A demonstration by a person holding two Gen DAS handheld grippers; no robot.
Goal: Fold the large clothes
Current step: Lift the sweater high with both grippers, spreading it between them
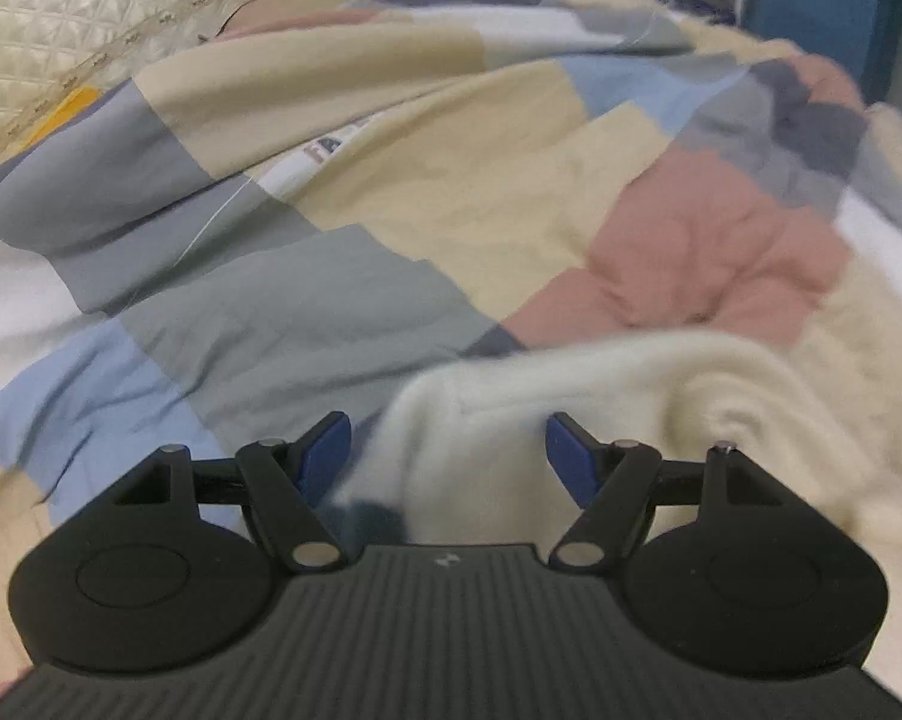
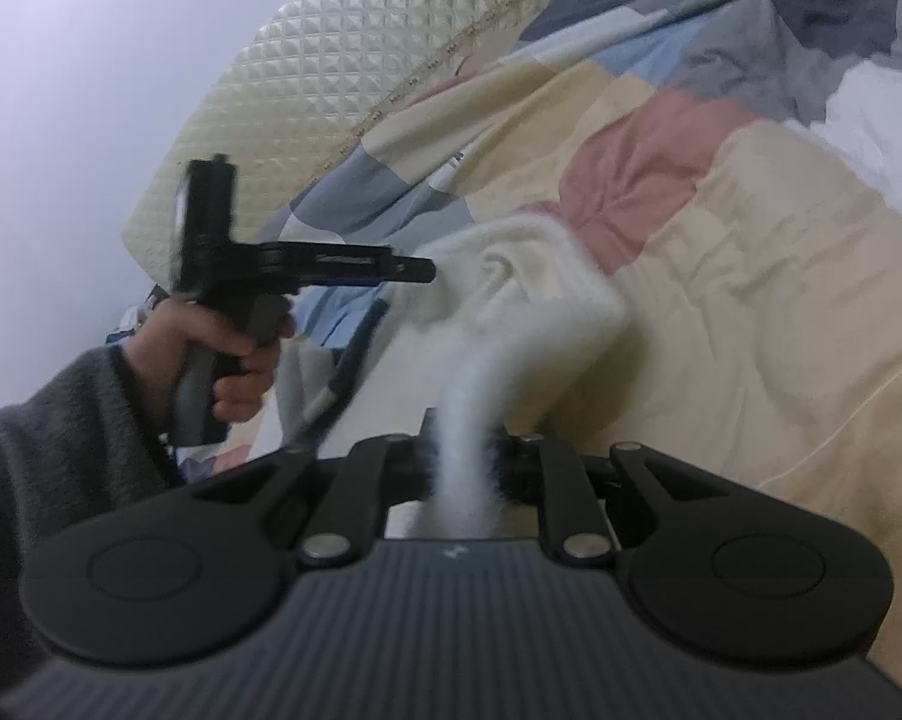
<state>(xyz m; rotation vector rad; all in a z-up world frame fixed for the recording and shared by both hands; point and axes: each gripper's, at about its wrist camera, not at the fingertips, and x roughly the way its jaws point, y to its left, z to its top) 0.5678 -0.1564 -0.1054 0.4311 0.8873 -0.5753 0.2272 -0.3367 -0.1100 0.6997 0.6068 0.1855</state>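
garment: fluffy cream sweater (image 2: 529, 300), bunched on patchwork quilt (image 2: 751, 252), one strip pulled up off the bed
right gripper (image 2: 469, 468): nearly closed, pinching that strip
left gripper (image 1: 447, 450): jaws wide, nothing between pads, hovering at sweater edge; hand (image 2: 222, 354) on grip
risk: thin pinch on soft pile may slip; left may snag quilt along with sweater

a fluffy cream-white knitted sweater (image 2: 529, 300) lies crumpled and bunched on the patchwork quilt of the bed, not yet folded flat. one narrow strip of it rises taut from the heap, and a rolled fold curls at one edge.
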